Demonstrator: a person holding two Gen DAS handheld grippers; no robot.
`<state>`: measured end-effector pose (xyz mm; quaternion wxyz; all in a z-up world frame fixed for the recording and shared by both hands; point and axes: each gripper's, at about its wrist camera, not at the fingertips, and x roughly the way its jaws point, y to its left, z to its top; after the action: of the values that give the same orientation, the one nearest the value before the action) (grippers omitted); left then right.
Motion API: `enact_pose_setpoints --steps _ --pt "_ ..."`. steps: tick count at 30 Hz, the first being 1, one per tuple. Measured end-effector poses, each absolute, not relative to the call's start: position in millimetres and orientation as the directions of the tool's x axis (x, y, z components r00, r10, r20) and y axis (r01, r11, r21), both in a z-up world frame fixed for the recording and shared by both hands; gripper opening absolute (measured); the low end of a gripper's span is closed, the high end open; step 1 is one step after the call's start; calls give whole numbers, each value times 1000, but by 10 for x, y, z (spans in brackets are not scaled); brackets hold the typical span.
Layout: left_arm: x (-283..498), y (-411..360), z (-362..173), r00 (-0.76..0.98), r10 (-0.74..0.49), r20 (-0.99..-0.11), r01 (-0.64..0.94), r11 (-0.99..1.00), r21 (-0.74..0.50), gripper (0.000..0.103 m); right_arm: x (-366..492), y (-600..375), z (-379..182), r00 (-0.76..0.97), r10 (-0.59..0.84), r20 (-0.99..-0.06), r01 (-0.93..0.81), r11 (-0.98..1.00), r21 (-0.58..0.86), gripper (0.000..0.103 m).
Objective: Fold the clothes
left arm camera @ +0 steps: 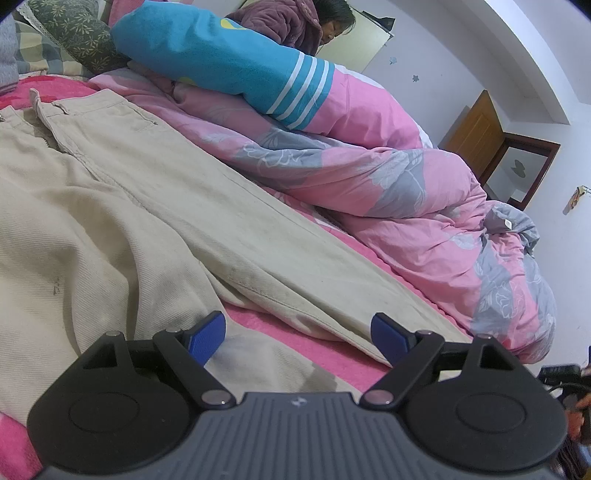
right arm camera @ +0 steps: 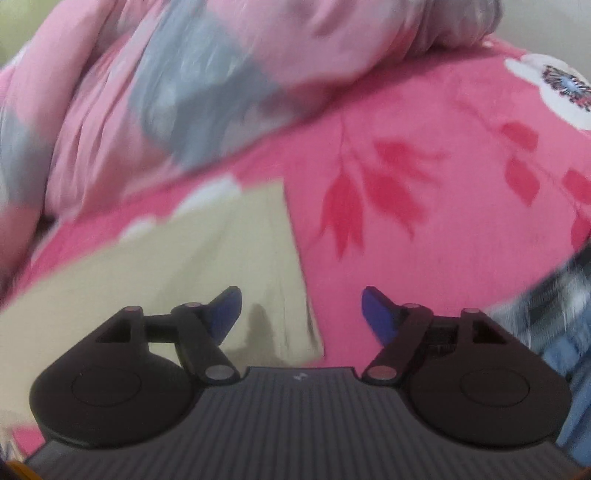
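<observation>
Beige trousers (left arm camera: pixel 122 206) lie spread on the pink bed sheet (left arm camera: pixel 291 328), waistband at the far left and one leg running toward the lower right. My left gripper (left arm camera: pixel 297 326) is open just above that leg's lower part and the sheet, with nothing between its blue pads (left arm camera: pixel 207 338). The right wrist view is blurred. In it a trouser leg end (right arm camera: pixel 221 243) lies flat on the pink leaf-print sheet (right arm camera: pixel 424 206). My right gripper (right arm camera: pixel 301 301) hangs open over the leg's right edge, its left pad above the cloth and its right pad above the sheet.
A crumpled pink and grey duvet (left arm camera: pixel 388 177) lines the bed's far side, with a blue striped blanket (left arm camera: pixel 229 62) on it. A person in a purple jacket (left arm camera: pixel 291 18) sits behind. A wooden cabinet (left arm camera: pixel 476 136) stands by the wall. Checked cloth (right arm camera: pixel 554 306) lies at the right.
</observation>
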<state>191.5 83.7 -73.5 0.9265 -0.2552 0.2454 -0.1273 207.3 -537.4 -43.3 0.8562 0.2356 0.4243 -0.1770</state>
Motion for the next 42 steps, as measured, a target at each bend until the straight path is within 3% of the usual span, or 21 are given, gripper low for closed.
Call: enact_pose_setpoints --steps 2,4,5,12,14,16,20,25,29,33,37,42 --pt "1909 841 -737 849 -363 -385 112 834 -540 87 2088 -5227 -470 567 -79 -820 456 859 233 57" --pt "1908 846 -739 850 -364 -381 113 832 -543 87 2131 -5060 -453 567 -100 -818 391 906 161 26" --pt "1906 847 -739 850 -364 -381 113 832 -544 87 2145 -4979 -432 575 -111 -811 354 927 124 20" --pt "1897 847 -740 850 -365 -380 111 829 -548 87 2087 -5049 -383 581 -125 -805 372 919 126 16" --pt "1892 848 -740 849 -366 -380 110 828 -550 87 2072 -5089 -378 573 -146 -807 417 899 134 18" --pt "1893 849 -740 849 -366 -381 109 828 -551 86 2051 -5101 -339 556 -201 -806 473 874 108 29" --pt "1895 843 -736 848 -363 -385 107 830 -548 87 1963 -4982 -161 567 -291 -771 494 869 36 30" --pt "1894 852 -734 849 -366 -381 108 826 -553 87 1741 -4569 161 728 -109 -677 352 907 232 31" --pt "1879 885 -732 853 -376 -361 116 812 -572 87 1251 -4155 508 775 -46 -630 247 940 236 38" --pt "1827 907 -669 862 -380 -335 129 804 -581 89 365 -3868 980 824 -63 -563 196 964 179 54" --pt "1640 918 -480 885 -377 -272 162 799 -579 92 -682 -3591 1329 867 -159 -473 207 977 50 80" --pt "1301 780 -220 867 -426 -259 230 803 -550 94 -1577 -3315 1302 873 -242 -423 248 968 -42 93"
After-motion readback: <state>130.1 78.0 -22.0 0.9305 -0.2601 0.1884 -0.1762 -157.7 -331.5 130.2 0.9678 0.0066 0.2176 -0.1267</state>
